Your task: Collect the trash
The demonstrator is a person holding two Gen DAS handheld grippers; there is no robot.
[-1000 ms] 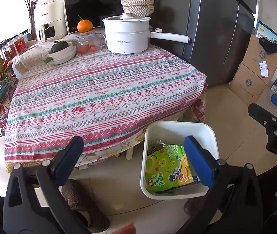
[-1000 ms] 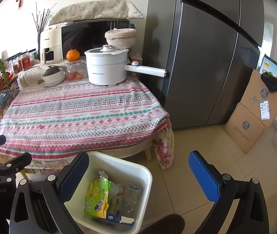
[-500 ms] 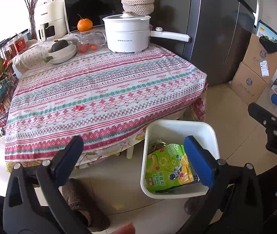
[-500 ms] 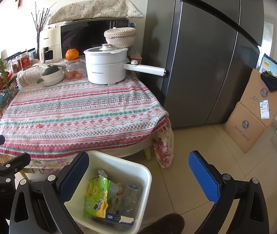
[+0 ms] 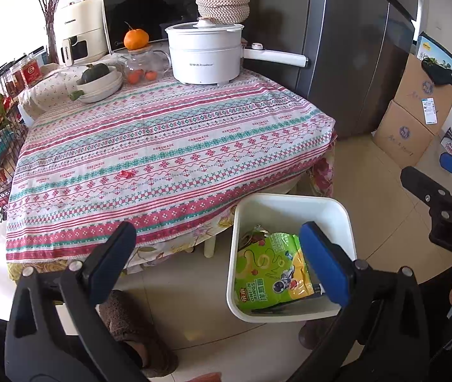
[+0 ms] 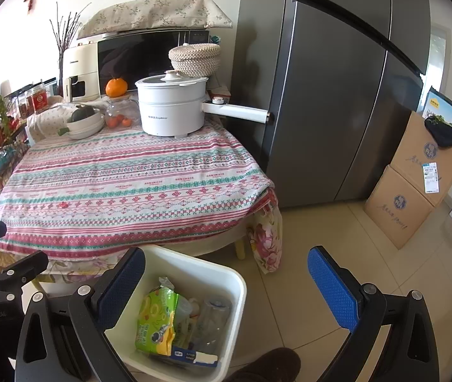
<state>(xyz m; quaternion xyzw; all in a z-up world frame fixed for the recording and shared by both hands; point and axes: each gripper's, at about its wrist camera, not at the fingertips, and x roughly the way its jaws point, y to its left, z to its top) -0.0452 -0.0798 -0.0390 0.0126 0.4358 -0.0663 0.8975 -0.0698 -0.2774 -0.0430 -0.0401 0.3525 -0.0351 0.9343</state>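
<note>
Trash sits in a white bin [image 5: 292, 205] on the tiled floor, just beside the near corner of the table. On top lies a green snack bag [image 5: 270, 273], with a clear plastic bottle [image 6: 213, 315] and a blue and white pack [image 6: 191, 355] next to it.

The left gripper [image 5: 216, 261] hangs above the floor with its blue fingers spread wide and nothing between them. The right gripper [image 6: 226, 283] hangs over the bin's far side, also spread wide and holding nothing.

The tablecloth [image 5: 168, 146] with pink and green stripes droops over the table edge, close to the bin's rim. A white pot [image 5: 205, 54], a bowl [image 5: 100, 84] and an orange [image 5: 135, 38] stand at the far end. The near part of the cloth is bare but for a tiny red bit [image 5: 125, 174].

Open floor runs to the right, up to the grey fridge [image 6: 337, 89] and two stacked boxes [image 6: 416, 181]. A brown slipper [image 5: 133, 334] rests under the left gripper.
</note>
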